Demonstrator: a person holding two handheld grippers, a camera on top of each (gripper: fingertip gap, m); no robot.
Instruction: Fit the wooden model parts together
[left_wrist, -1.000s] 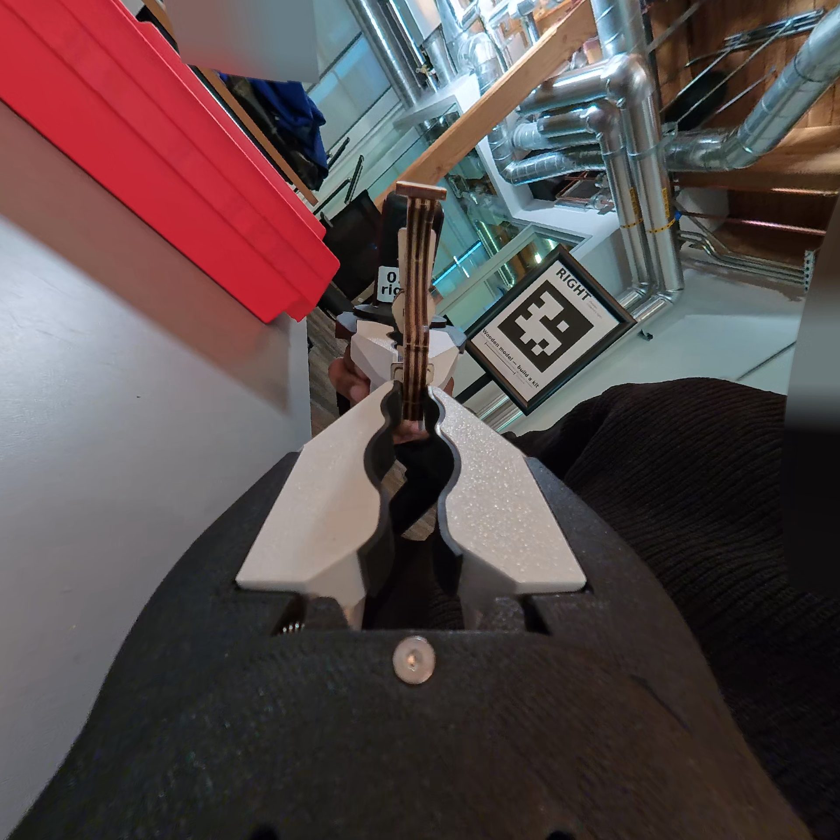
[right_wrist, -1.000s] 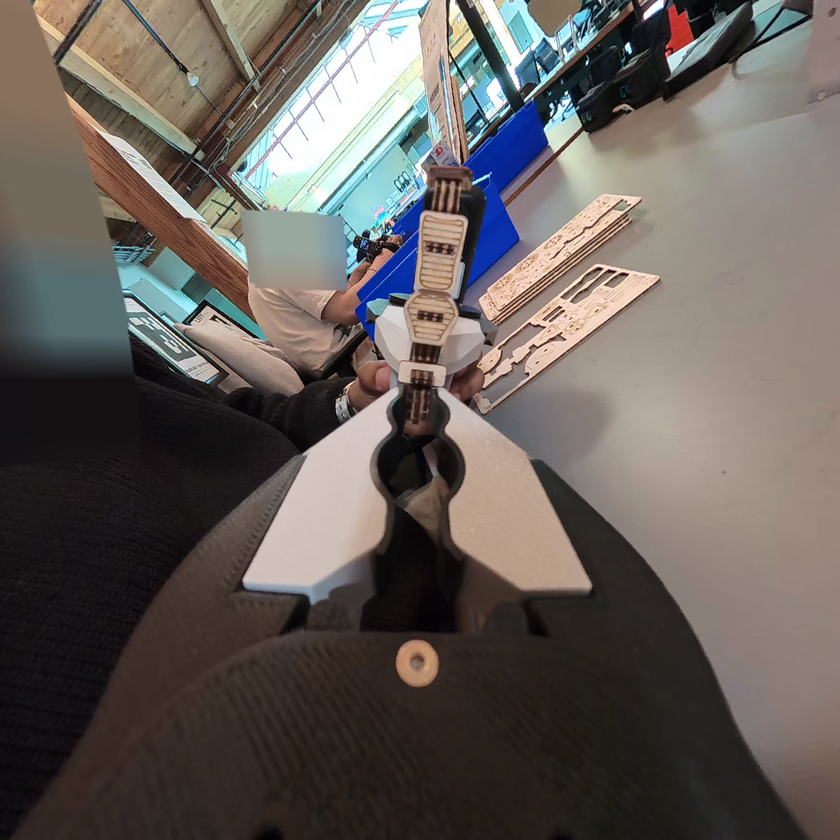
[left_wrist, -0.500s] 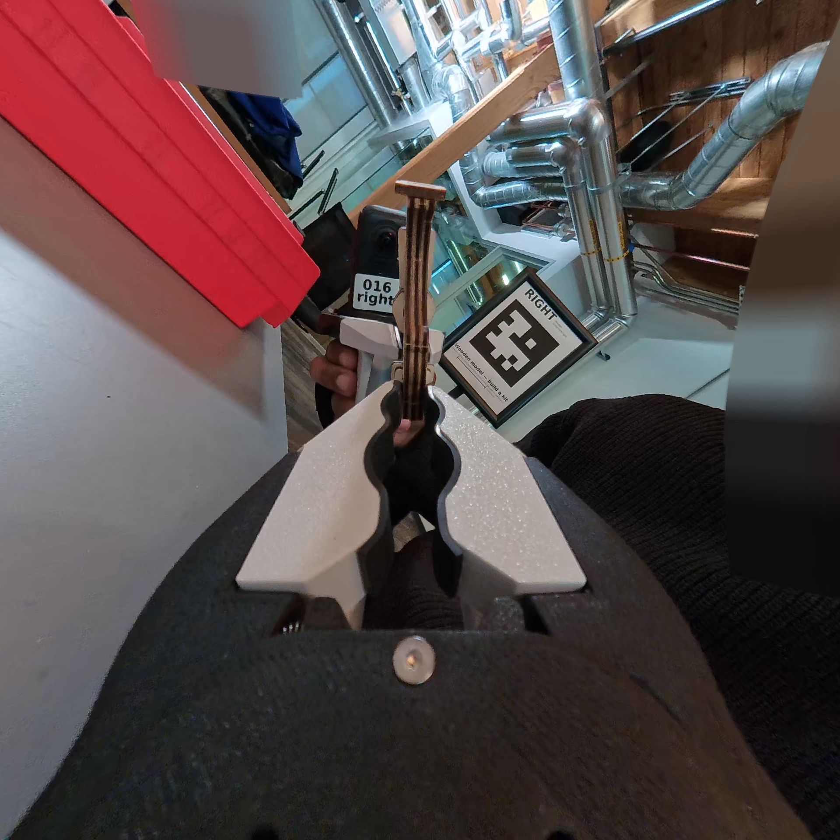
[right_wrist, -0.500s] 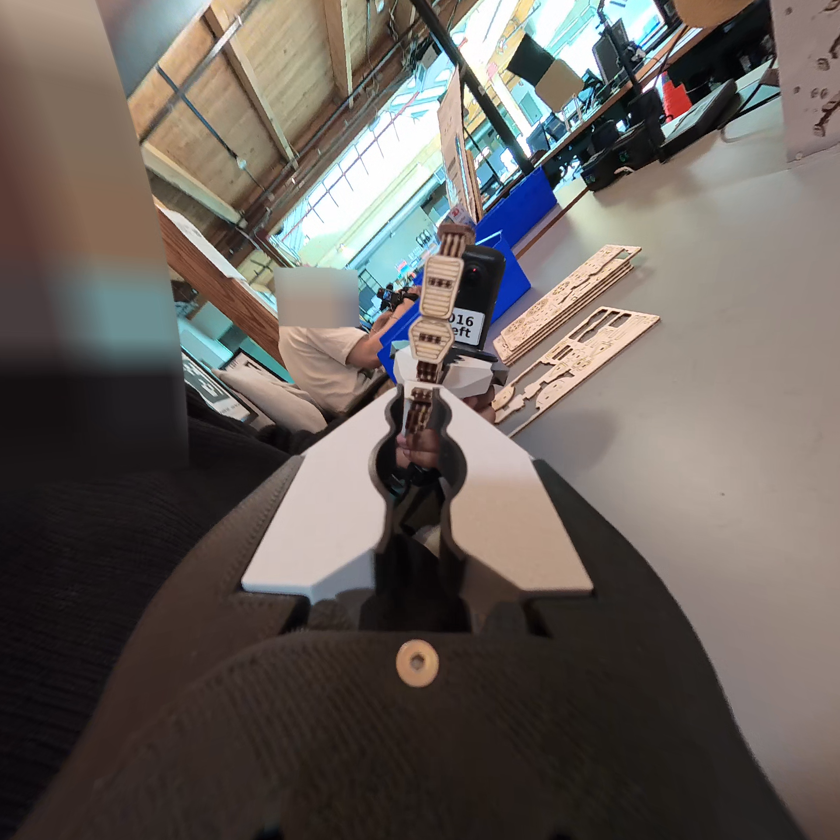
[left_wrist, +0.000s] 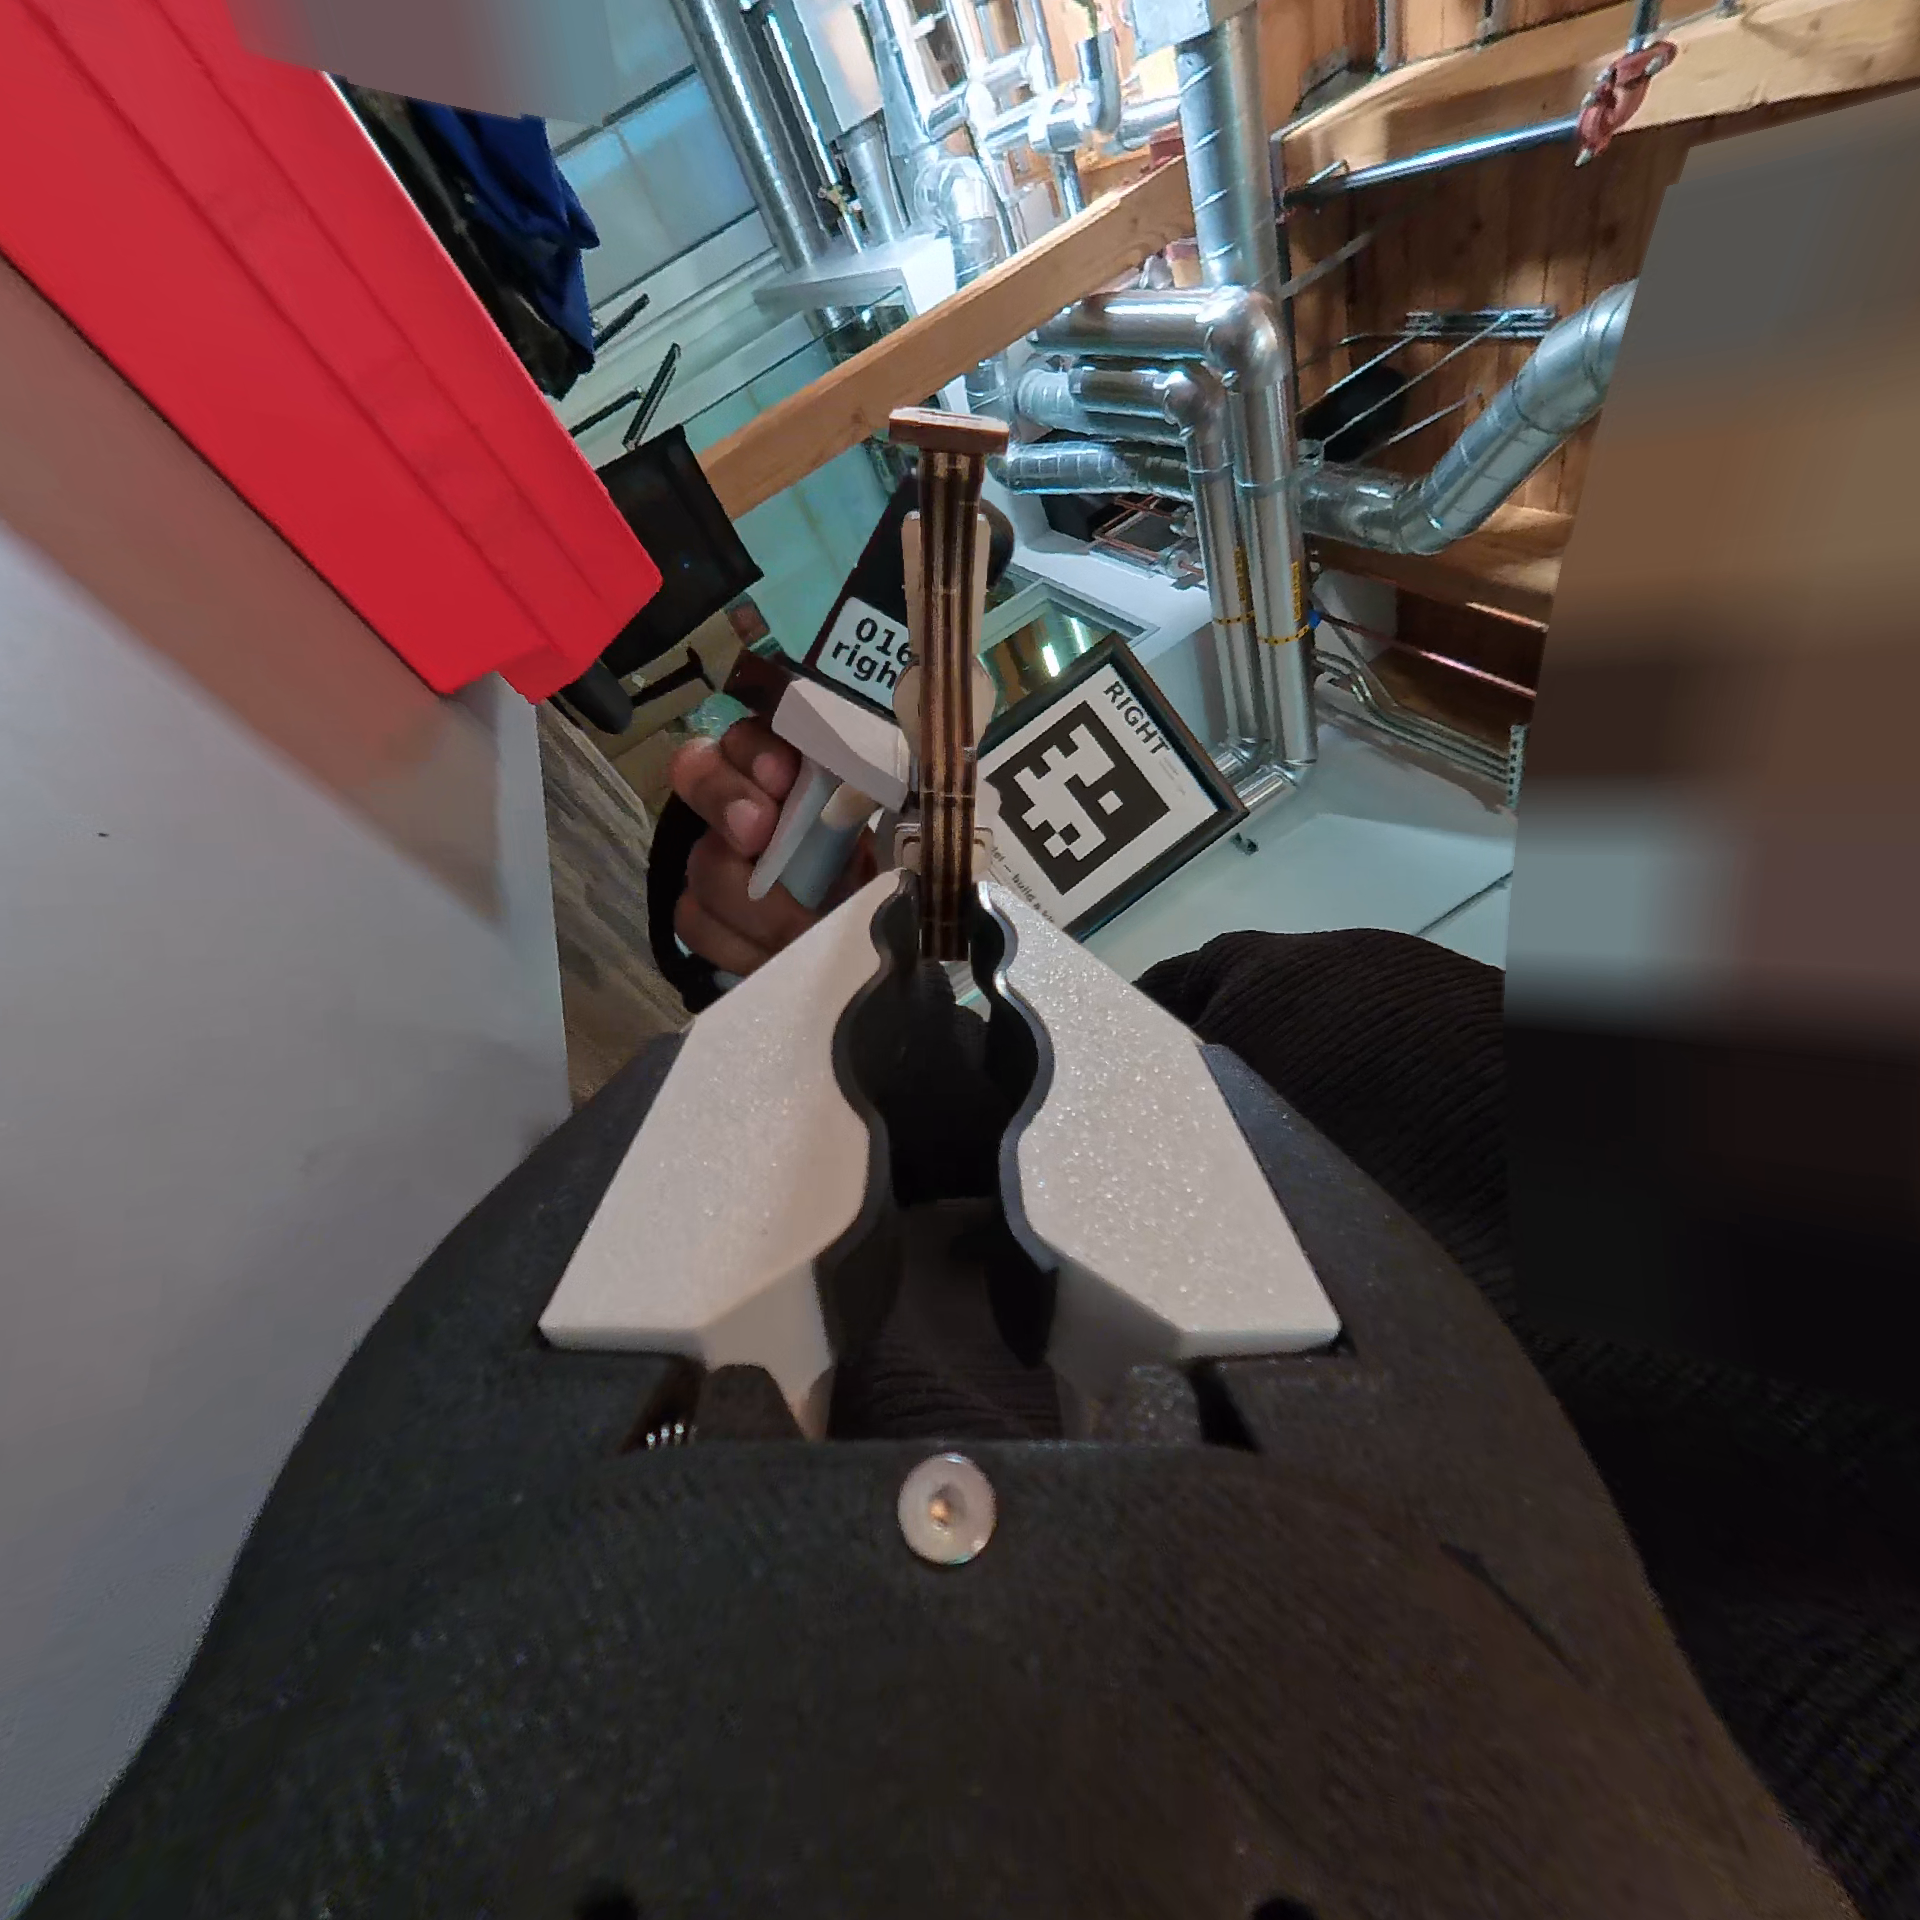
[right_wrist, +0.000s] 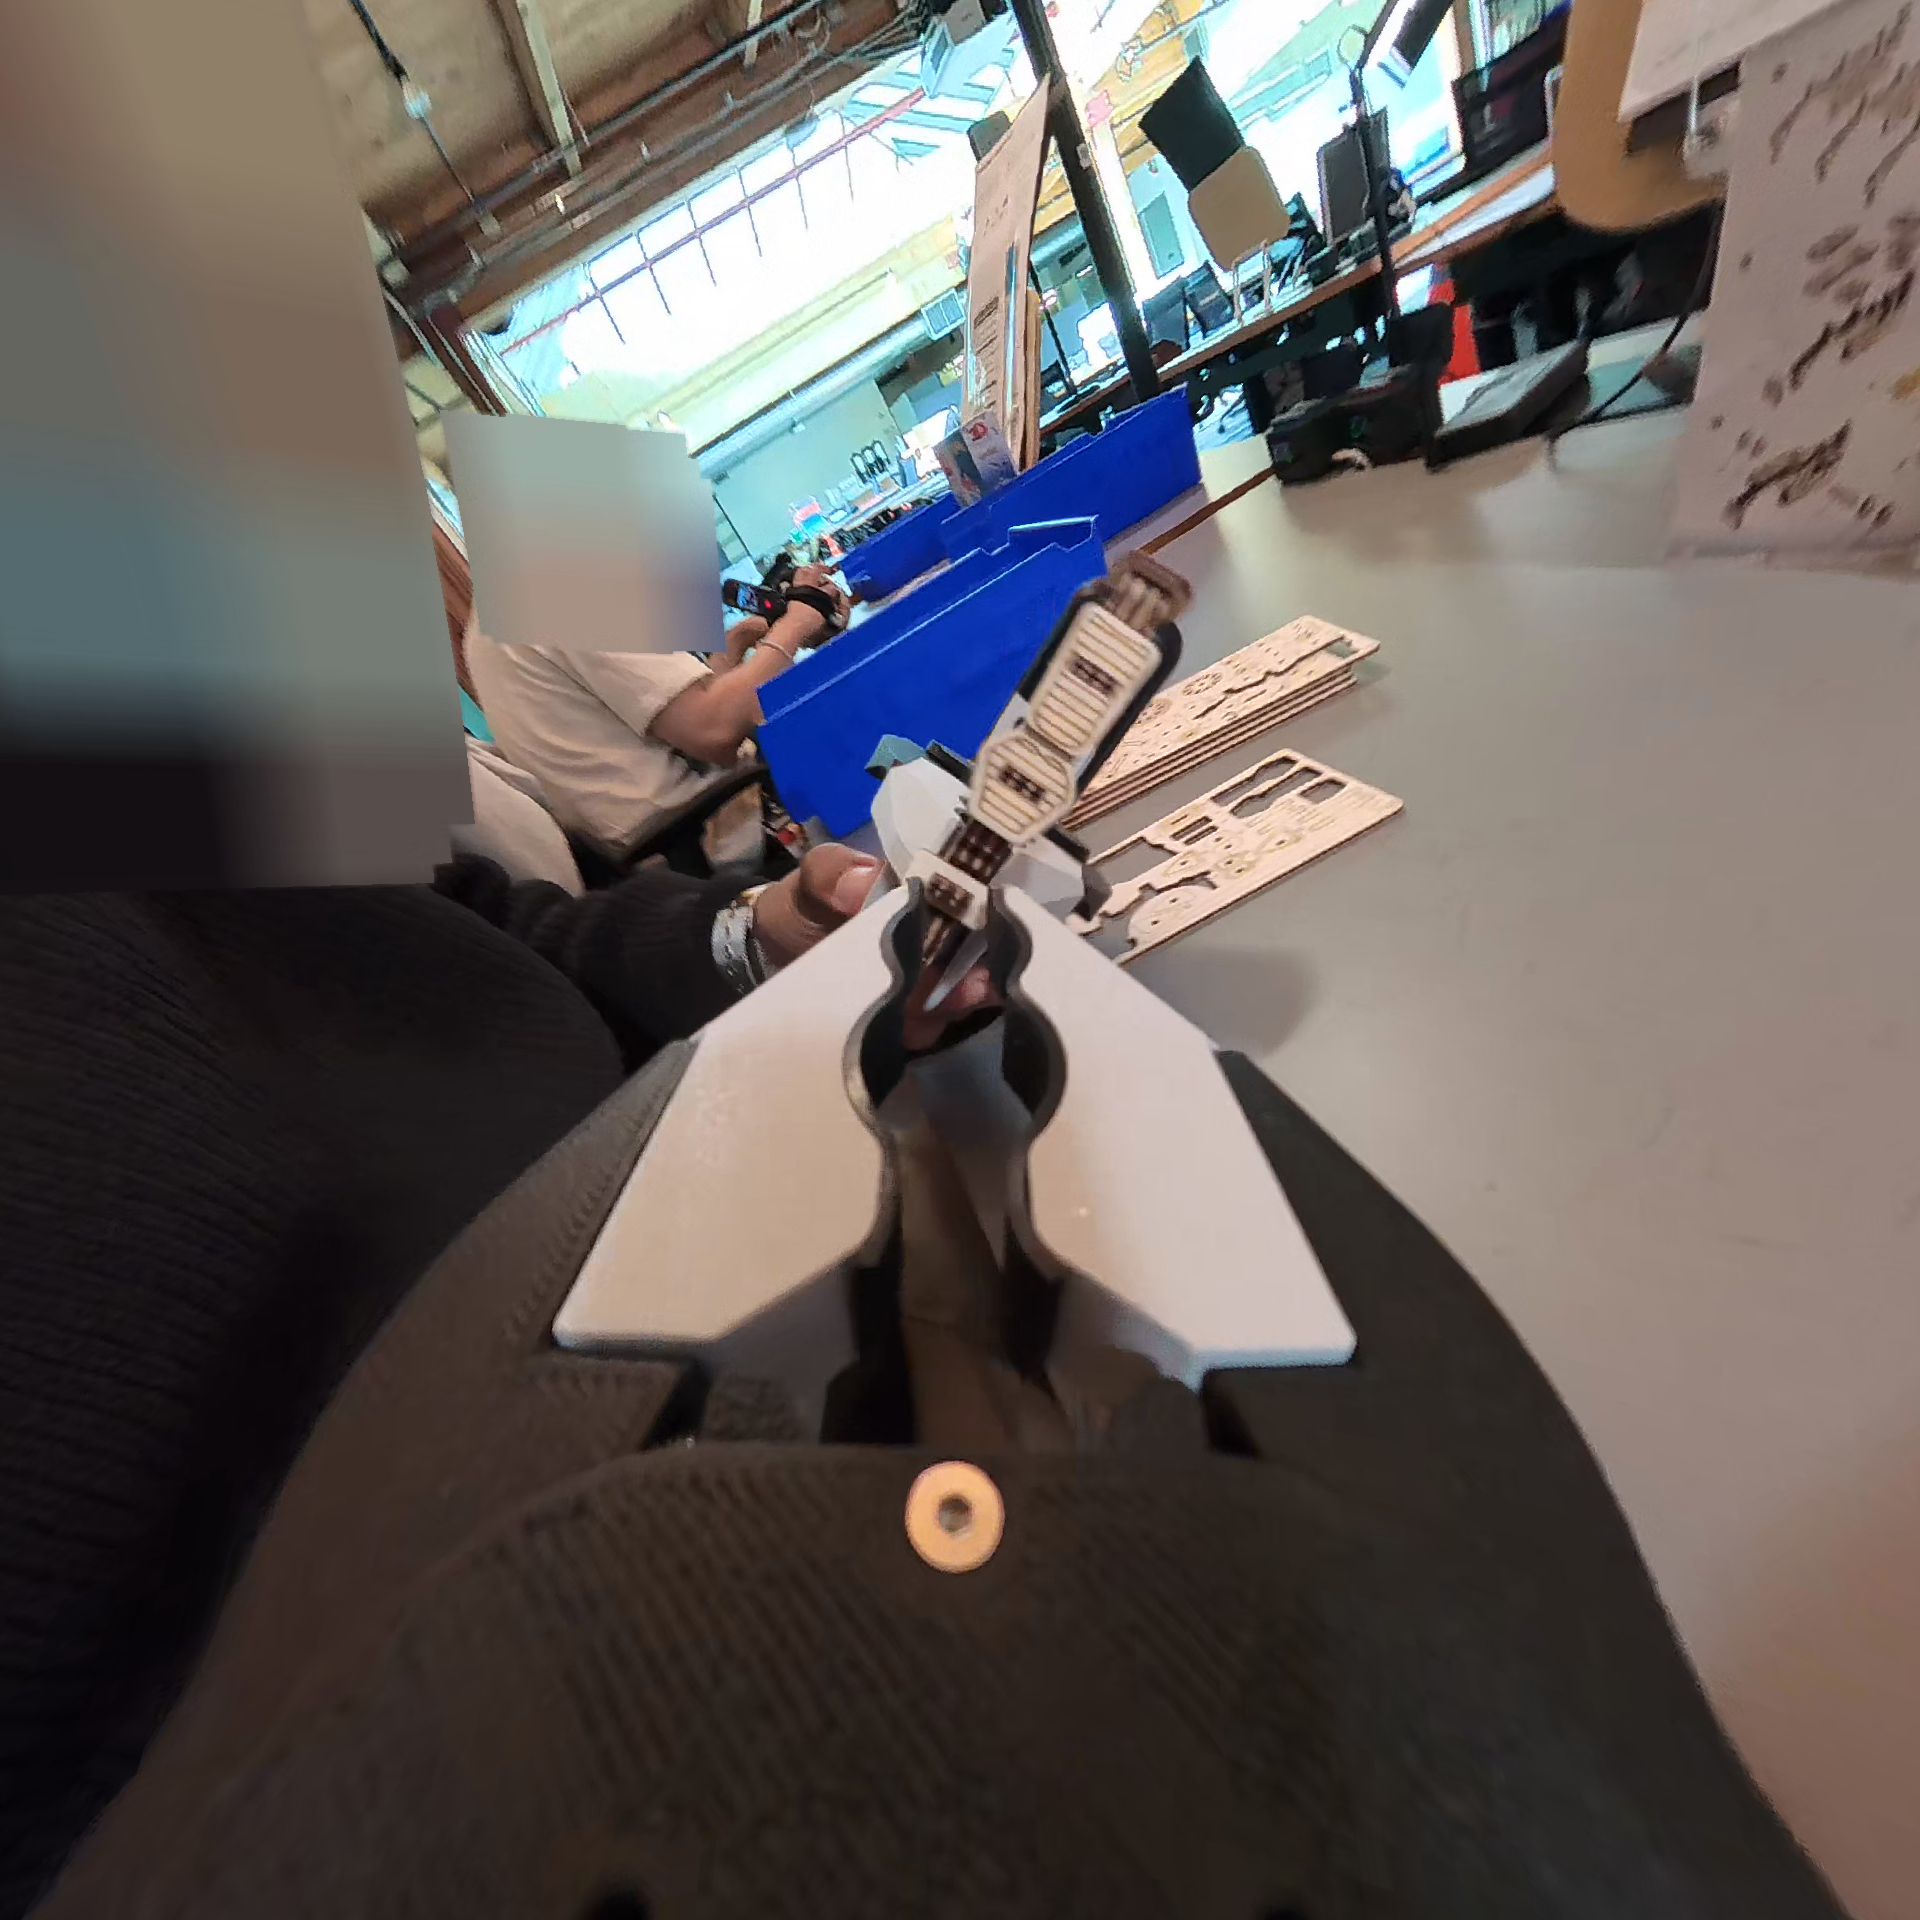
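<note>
Left wrist view: left gripper (left_wrist: 943, 914) pinches wooden strip (left_wrist: 943, 665) upright.

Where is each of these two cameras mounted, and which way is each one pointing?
Left wrist view: sits on the left tongs, looking along their fingers past a red bin toward pipes; shows the right tongs, a hand and a dark sleeve.
Right wrist view: sits on the right tongs, looking across the grey table at wooden sheets and blue bins; shows the left tongs and a sleeve.
Shared: the wooden model part, gripped by both tongs, which face each other.
</note>
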